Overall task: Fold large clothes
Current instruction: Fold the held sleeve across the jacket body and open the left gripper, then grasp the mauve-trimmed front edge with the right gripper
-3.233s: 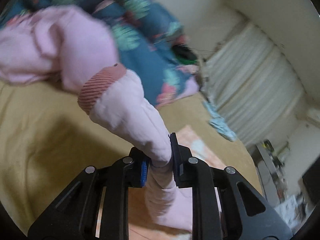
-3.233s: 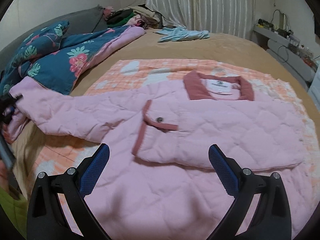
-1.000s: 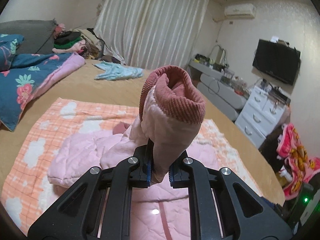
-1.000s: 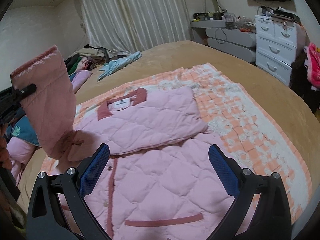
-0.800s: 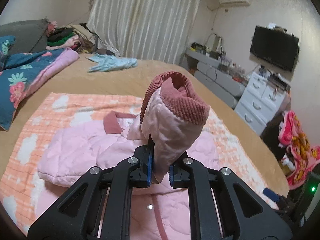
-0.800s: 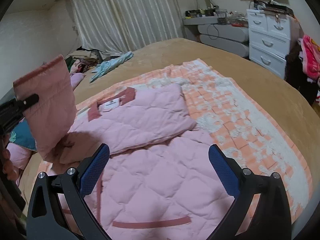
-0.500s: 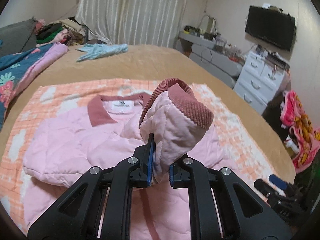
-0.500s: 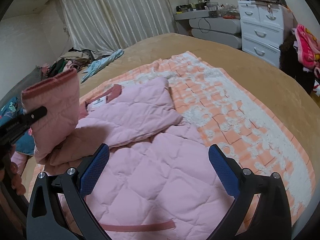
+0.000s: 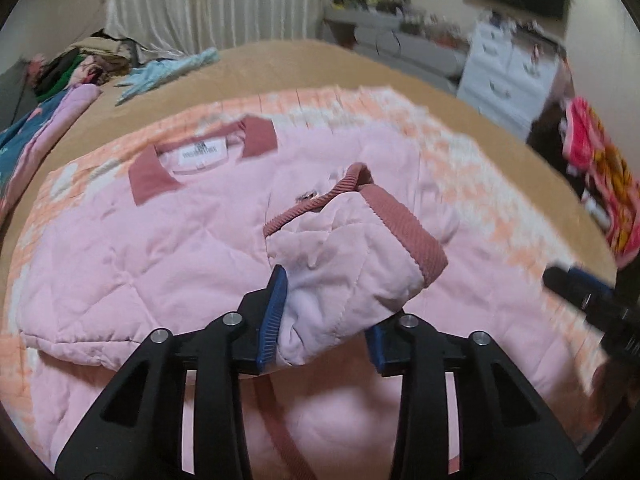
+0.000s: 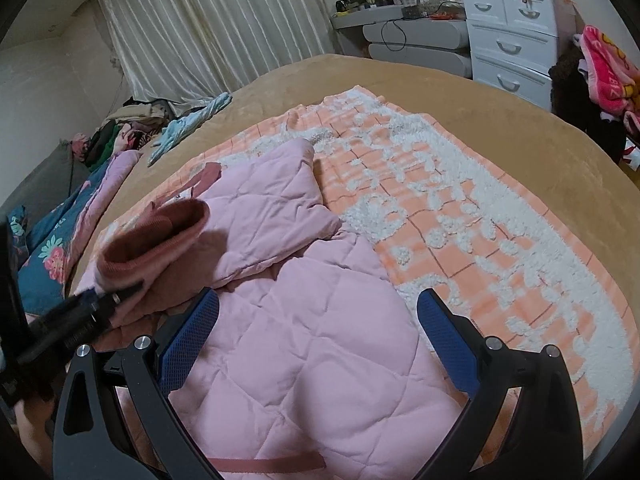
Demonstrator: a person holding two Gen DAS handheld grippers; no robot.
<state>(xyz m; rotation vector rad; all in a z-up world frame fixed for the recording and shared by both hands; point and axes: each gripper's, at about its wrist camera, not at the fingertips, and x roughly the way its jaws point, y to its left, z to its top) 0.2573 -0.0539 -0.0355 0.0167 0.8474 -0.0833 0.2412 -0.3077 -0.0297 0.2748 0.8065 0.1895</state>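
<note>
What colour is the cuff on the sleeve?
Dusty rose, ribbed cuff, clearest in the left wrist view.

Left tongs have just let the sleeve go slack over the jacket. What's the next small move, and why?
Probably draw the left tongs straight back off the sleeve. The jaws stand apart, yet the cuffed sleeve end sits between them, draped across the jacket chest below the collar. Backing out level should leave the fold lying as placed. The right tongs hang open over the lower jacket, holding nothing.

left gripper (image 9: 326, 312) at the bottom centre of its frame, jaws parted with pink cloth loose between them. right gripper (image 10: 318, 334) at lower centre, jaws spread wide, holding nothing.
</note>
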